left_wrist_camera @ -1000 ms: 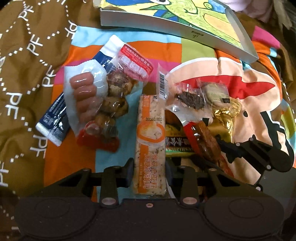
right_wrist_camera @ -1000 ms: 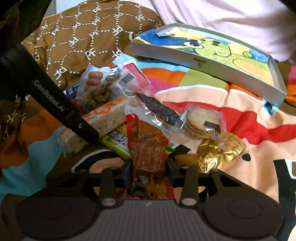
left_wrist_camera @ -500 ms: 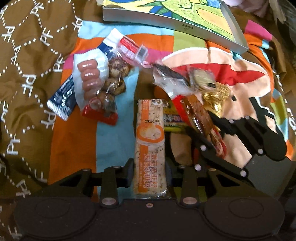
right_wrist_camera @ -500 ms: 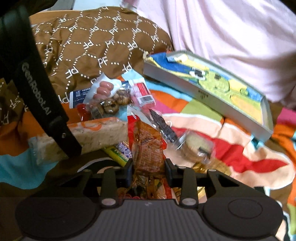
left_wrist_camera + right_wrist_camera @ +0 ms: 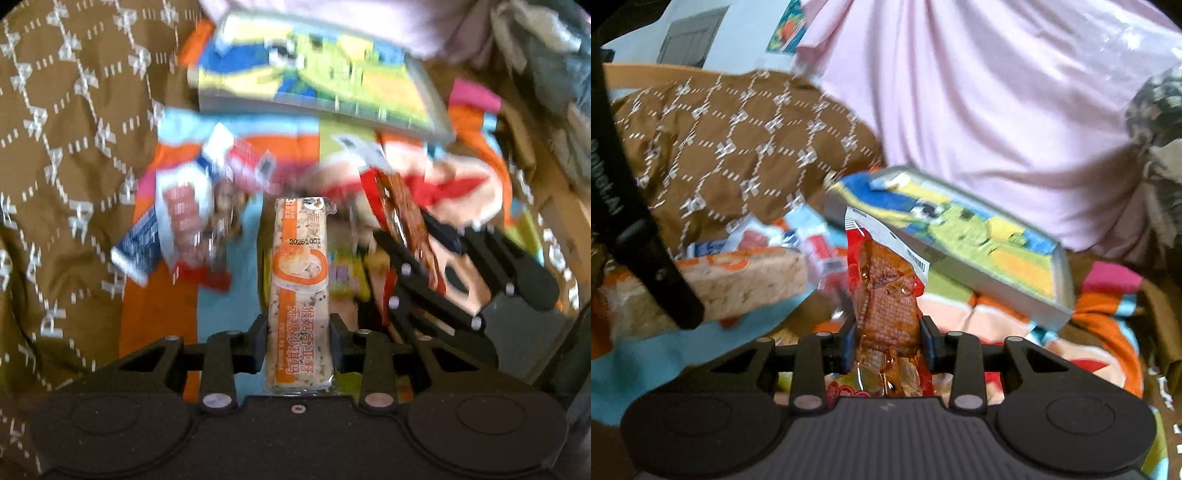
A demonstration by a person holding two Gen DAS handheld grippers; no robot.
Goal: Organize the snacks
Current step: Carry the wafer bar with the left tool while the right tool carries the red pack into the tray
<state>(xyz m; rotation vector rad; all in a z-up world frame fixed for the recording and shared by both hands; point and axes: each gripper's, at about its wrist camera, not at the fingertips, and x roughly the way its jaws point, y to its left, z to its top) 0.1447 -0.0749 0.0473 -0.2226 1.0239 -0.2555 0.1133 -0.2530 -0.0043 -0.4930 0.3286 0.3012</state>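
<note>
Left wrist view: your left gripper [image 5: 298, 343] occupies the lower centre of the frame, its jaws clenched on the near end of a long orange-and-white seeded snack bar [image 5: 300, 280], which runs up the middle of the frame and bears a printed date. To the right of it, your right gripper [image 5: 424, 254] enters from the right edge, grasping a red packet of brown dried snack [image 5: 402, 218] that points toward the upper centre. The remaining snacks, blurred, lie on a multicoloured cartoon-print bedspread [image 5: 221, 314]: a pack of pink sausages [image 5: 181, 218] and a blue-and-white sachet [image 5: 142, 243] at centre left, and a green-and-yellow packet [image 5: 347, 273] just right of the bar. A shallow grey tray with a cartoon-printed floor [image 5: 314, 85] sits at the upper centre, beside a brown patterned pillow [image 5: 74, 129] filling the left side. Right wrist view: your right gripper [image 5: 888, 341] holds the red packet [image 5: 886, 295] upright at the centre, jaws pressed on its sides, its white barcoded top overlapping the tray's near corner in the frame. The tray [image 5: 960, 236] lies tilted at centre right, against pink fabric [image 5: 997, 92]. At the left edge, the snack bar [image 5: 746, 284] crosses behind a black arm of your left gripper [image 5: 639, 229].
</note>
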